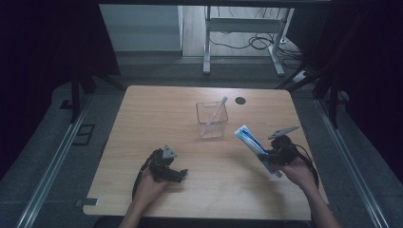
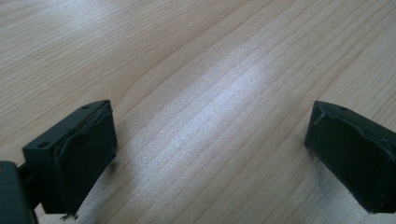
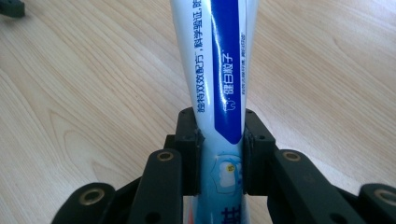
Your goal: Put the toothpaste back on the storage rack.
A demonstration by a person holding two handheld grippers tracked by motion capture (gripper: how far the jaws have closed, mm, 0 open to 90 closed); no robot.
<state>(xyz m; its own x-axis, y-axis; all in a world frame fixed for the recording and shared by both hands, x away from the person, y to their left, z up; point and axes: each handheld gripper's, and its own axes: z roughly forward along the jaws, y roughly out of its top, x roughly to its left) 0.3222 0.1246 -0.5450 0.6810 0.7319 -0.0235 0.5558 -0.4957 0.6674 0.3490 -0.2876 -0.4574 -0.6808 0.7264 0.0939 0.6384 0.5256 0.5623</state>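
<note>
left gripper (image 1: 177, 175): low over table (image 1: 157, 114), agape, empty | right gripper (image 1: 271, 154): raised, clamping toothpaste tube (image 1: 252, 142)

Blue-white toothpaste tube (image 3: 219, 70), tilted, clamped.

A light wooden tabletop (image 1: 157, 109) stands on a grey floor (image 1: 43, 156) in a dim room. Dark curtains (image 1: 43, 42) hang at both sides. Behind it a white desk frame (image 1: 244, 28) stands, with black cables (image 1: 256, 42) lying on the floor under it.
</note>
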